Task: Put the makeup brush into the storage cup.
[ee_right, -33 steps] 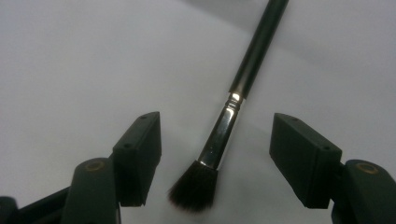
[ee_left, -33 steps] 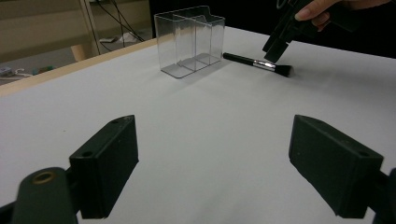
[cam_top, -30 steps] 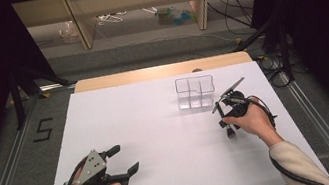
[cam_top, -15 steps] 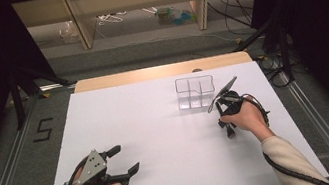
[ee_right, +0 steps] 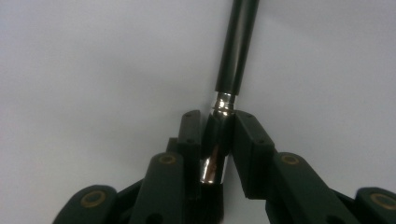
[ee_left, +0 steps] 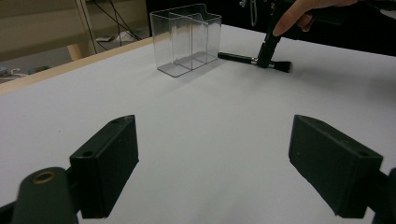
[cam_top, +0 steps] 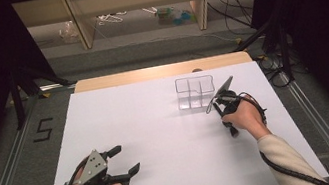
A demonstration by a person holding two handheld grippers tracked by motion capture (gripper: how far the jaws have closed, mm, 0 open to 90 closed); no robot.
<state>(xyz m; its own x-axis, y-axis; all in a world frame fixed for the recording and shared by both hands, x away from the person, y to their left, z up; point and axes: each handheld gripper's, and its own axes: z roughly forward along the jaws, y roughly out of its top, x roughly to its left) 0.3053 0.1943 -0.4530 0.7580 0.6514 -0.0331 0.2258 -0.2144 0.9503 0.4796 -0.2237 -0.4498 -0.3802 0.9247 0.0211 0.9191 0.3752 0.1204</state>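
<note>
White tabletop point(cam_top: 157, 124): near its right edge the right gripper point(ee_right: 217, 135), just closing, clamps a black brush point(ee_left: 254, 59) beside the clear organizer point(cam_top: 195, 92); left gripper point(cam_top: 126, 161) gapes empty near the front-left corner.

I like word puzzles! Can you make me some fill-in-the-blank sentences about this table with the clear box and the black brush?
1. The right gripper has its jaws closed on a slim black makeup brush with a ____ band.
2. The left gripper has its jaws ____ with nothing between them.
3. The clear plastic divided organiser box stands on the ____ table.
4. The brush lies ____ the box, not in it.

Missing words: silver; open; white; beside
</note>
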